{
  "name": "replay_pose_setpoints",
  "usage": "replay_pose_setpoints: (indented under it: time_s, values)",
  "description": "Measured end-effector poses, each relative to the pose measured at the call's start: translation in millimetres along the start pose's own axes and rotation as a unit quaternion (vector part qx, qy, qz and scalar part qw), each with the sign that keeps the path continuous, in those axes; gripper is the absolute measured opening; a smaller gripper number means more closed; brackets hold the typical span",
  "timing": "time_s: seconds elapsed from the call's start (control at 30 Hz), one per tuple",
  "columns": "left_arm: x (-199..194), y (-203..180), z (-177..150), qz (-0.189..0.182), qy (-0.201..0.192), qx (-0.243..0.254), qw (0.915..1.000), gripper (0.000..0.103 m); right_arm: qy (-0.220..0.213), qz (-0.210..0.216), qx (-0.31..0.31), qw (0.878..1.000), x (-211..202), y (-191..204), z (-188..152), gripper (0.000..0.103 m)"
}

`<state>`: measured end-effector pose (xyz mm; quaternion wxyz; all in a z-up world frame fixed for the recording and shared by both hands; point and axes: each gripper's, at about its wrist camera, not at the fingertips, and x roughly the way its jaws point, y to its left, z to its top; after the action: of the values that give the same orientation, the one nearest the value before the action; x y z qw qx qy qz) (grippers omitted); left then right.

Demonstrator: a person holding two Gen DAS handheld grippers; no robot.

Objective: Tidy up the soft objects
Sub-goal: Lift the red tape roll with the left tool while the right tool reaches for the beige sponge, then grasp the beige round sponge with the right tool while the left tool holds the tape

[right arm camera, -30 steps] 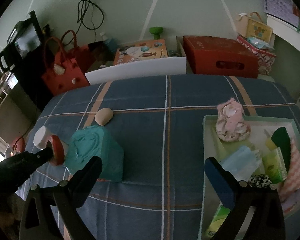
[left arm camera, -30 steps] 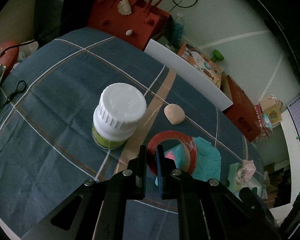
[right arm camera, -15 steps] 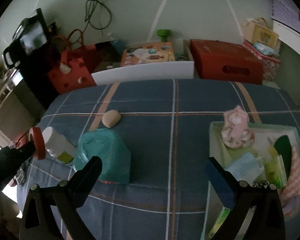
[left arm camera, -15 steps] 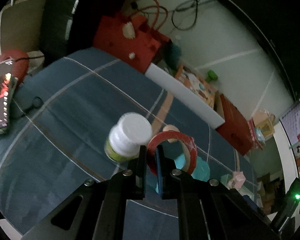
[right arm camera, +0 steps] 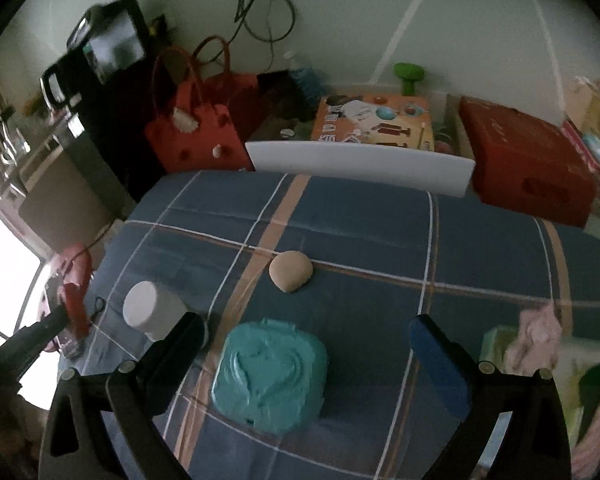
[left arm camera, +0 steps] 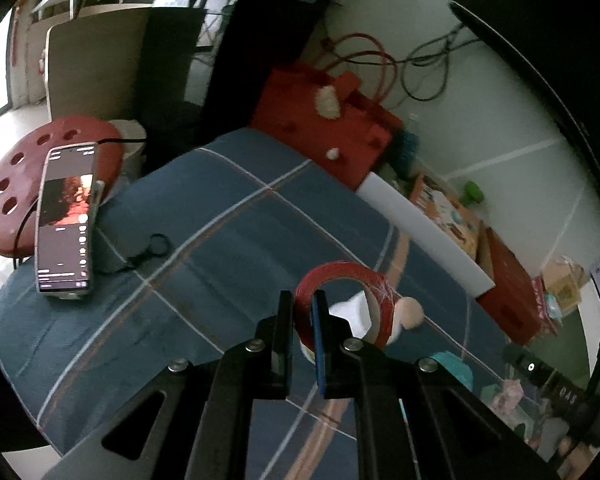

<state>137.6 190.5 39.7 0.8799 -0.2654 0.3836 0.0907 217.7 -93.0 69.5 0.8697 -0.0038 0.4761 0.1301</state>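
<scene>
I take the plaid blue bedspread (right arm camera: pixel 352 216) as my landmark. On its near-middle sits the teal moulded block (right arm camera: pixel 270 376), lying between the wide-apart fingers of my right gripper (right arm camera: pixel 312 354), which holds nothing; I judge this the next soft thing to collect. Beyond the block on the bedspread lies the tan rounded pad (right arm camera: pixel 291 276), and at the bedspread's right edge is the pale green tray (right arm camera: pixel 490 344) with a pink crumpled cloth (right arm camera: pixel 538 336) hanging over its rim. Left of the block stands the white-capped bottle (right arm camera: pixel 148 312). My left gripper (left arm camera: pixel 302 322) is clamped on the rim of the red tape roll (left arm camera: pixel 346 304), carried above the bedspread toward its left side, where a phone (left arm camera: pixel 66 216) lies on the edge. To do this step well, I would keep the roll pinched firmly and level, carry it clear of the bottle, and bring the right fingers down evenly on either side of the block before closing, since I expect it to squash. Against the frame a second ago, the left gripper and roll have lifted and swung away from the bottle, so the phone and the red stool (left arm camera: pixel 24 168) now show, and the right gripper has shifted from straddling bare cloth toward the tray to straddling the block.
</scene>
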Motion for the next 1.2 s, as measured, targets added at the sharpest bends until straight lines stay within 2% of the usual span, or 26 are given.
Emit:
replay_pose_setpoints:
  time_s: [0.27, 0.57, 0.8, 0.9, 1.0, 1.2]
  values:
    - [12, 23, 2, 0.039, 0.016, -0.007, 0.9991, 0.009, 0.072, 0.001, -0.035, 0.997, 44, 5, 30, 0.103]
    - [58, 30, -3, 0.068, 0.072, -0.003, 0.995, 0.009, 0.182, 0.016, -0.055, 0.982, 134, 5, 44, 0.103]
    - [79, 25, -6, 0.078, 0.097, 0.005, 0.9922, 0.009, 0.223, 0.003, -0.069, 0.972, 179, 12, 50, 0.103]
    - [83, 22, -5, 0.08, 0.099, 0.008, 0.9918, 0.009, 0.23, -0.008, -0.085, 0.969, 189, 16, 53, 0.094]
    - [86, 22, -6, 0.081, 0.103, 0.007, 0.9913, 0.009, 0.24, -0.021, -0.104, 0.965, 196, 19, 55, 0.091]
    - [88, 22, -6, 0.077, 0.105, 0.009, 0.9914, 0.009, 0.25, -0.027, -0.115, 0.961, 204, 18, 56, 0.065]
